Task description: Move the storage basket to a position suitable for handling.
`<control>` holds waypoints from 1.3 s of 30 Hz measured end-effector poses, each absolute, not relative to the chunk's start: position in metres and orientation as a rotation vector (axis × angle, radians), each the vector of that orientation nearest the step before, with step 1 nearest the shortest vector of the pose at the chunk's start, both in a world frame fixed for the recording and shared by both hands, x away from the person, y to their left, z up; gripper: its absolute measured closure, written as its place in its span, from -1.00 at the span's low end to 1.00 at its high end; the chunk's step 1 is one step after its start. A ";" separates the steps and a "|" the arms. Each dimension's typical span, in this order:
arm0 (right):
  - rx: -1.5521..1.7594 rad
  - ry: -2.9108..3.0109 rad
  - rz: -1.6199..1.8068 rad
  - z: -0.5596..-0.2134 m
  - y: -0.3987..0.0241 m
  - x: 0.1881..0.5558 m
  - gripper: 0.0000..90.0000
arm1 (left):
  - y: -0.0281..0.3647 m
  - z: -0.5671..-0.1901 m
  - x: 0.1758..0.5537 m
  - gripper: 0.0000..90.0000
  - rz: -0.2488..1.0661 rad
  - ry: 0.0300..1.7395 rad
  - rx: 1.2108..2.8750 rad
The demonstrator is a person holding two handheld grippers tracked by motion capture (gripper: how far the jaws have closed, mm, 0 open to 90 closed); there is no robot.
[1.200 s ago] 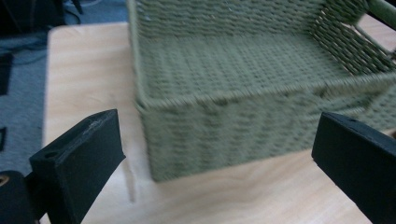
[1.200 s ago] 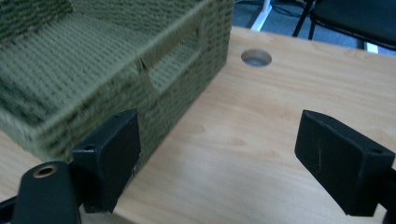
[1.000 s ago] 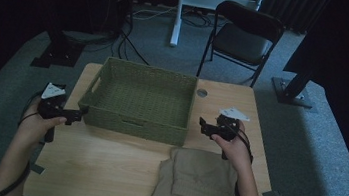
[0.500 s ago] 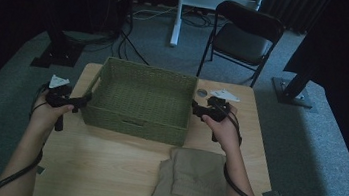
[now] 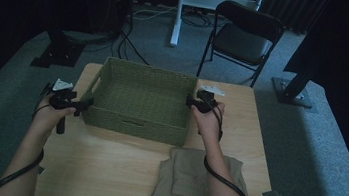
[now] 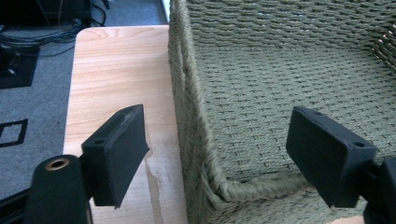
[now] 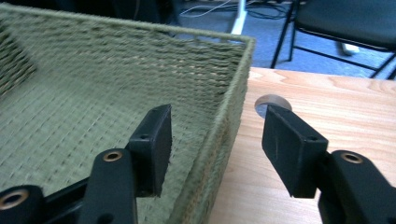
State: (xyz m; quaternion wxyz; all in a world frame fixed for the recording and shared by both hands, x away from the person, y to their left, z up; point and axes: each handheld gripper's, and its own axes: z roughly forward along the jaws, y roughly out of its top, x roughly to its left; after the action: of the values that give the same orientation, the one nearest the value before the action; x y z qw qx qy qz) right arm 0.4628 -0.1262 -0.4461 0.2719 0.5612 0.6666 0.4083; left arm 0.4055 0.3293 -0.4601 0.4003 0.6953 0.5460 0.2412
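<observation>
A green woven basket [image 5: 139, 99] is seen at the centre of a pale wooden tabletop [image 5: 103, 170], its long axis running from 9 o'clock to 3 o'clock, as it is approached from both short ends at once. The left hand-held gripper [image 5: 83, 103] is straddled over the basket's 9 o'clock wall, one jaw outside and one inside; its jaws have just been closing, yet a clear gap is left on each side of the rim. The right hand-held gripper [image 5: 191, 101] is set likewise over the 3 o'clock wall, jaws half-wide and also just closing, the pads not yet pressed on the weave. Each wall lies directly between its own gripper's jaws, so neither hand can be judged nearer (a two-handed lift or slide seems intended). A folded tan cloth [image 5: 193, 176] is laid at the tabletop's 5 o'clock corner, under the right forearm. Beyond, at 12 o'clock, a black folding chair [image 5: 243, 33] is stood on grey carpet [image 5: 327, 147] in a dim room.
</observation>
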 end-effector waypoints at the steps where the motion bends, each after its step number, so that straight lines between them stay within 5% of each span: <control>1: 1.535 1.780 1.098 -0.450 -0.123 0.464 -0.05 | 0.329 -0.461 0.407 -0.47 0.627 1.378 1.762; 7: 1.582 1.830 1.038 -0.466 -0.106 0.469 -0.04 | 0.328 -0.464 0.409 -0.13 0.629 1.419 1.734; 20: 1.606 1.847 0.860 -0.479 -0.096 0.466 0.58 | 0.316 -0.467 0.403 0.82 0.734 1.467 1.725; 39: 1.574 1.869 0.822 -0.478 -0.105 0.469 0.78 | 0.300 -0.463 0.374 0.85 0.714 1.536 1.748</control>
State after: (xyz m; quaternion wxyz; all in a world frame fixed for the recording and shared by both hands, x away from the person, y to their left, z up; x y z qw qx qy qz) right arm 0.4685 -0.1045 -0.4782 0.2779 0.5864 0.6965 0.3062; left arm 0.3741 0.3002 -0.4626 0.3463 0.6737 0.5920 0.2751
